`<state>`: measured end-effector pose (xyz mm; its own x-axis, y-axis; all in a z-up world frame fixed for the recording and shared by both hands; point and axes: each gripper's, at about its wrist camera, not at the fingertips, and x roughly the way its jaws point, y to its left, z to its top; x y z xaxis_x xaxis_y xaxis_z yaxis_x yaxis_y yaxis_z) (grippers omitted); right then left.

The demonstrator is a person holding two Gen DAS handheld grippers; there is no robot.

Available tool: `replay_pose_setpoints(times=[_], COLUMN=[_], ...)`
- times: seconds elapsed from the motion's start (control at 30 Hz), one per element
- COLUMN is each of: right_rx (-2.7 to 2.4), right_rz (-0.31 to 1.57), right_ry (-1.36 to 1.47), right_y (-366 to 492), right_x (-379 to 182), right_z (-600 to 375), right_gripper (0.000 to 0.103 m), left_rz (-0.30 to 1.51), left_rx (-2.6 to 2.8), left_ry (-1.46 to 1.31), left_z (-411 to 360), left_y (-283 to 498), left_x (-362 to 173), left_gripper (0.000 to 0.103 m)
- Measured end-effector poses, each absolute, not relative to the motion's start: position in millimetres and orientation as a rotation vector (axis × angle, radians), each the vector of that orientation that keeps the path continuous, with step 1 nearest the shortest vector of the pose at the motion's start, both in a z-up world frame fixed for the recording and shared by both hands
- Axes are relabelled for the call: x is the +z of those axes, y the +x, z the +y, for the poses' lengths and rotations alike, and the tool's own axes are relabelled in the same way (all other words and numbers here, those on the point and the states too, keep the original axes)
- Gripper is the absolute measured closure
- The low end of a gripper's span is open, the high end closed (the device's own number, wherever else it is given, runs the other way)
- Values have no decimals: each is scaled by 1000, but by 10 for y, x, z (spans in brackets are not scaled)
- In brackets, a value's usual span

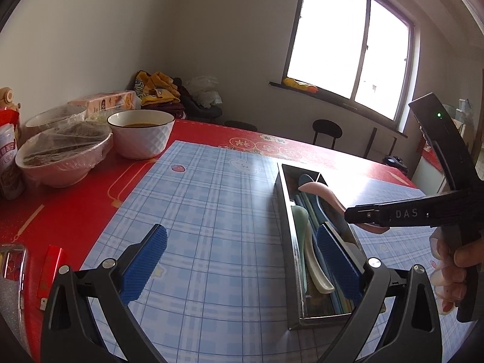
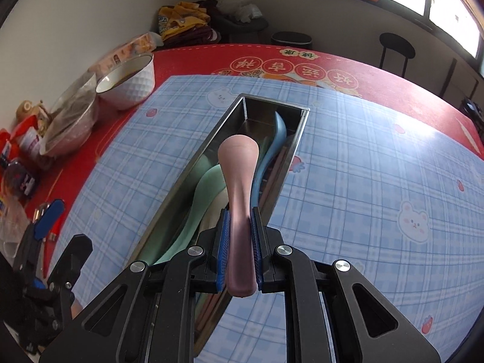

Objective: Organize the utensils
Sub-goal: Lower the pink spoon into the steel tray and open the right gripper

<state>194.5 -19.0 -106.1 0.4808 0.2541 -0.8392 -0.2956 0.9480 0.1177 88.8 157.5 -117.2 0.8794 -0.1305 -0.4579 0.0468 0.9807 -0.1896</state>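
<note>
Right wrist view: the right hand-held gripper (image 2: 241,242) clamps the handle of a pink spoon (image 2: 240,175), whose bowl hangs over the long steel tray (image 2: 187,178). A green spoon (image 2: 193,208) and a blue spoon (image 2: 273,148) lie inside the tray, which sits on a blue checked mat (image 2: 363,181) on the red table (image 2: 187,57). In the left wrist view, the left hand-held gripper (image 1: 239,264) stands wide and empty, its right pad beside the tray's near end. Bowls (image 1: 140,133) stand at the table's left edge.
</note>
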Motion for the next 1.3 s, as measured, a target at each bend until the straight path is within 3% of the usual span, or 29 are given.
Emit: replay_pose_setpoints(times=[0.9,1.3], right_rx=[356,365], right_rz=[1139,1060], right_ry=[9,-45], right_y=[1958,1797], right_x=[-1373,-1221], right_z=[36,-72], right_gripper=[87,86], left_rz=[498,507], left_rx=[-104,-107], left_ry=[-220,-211], left_z=[1641,1621], left_y=[895,908], left_x=[-1191,-1199], left_gripper=[6,6])
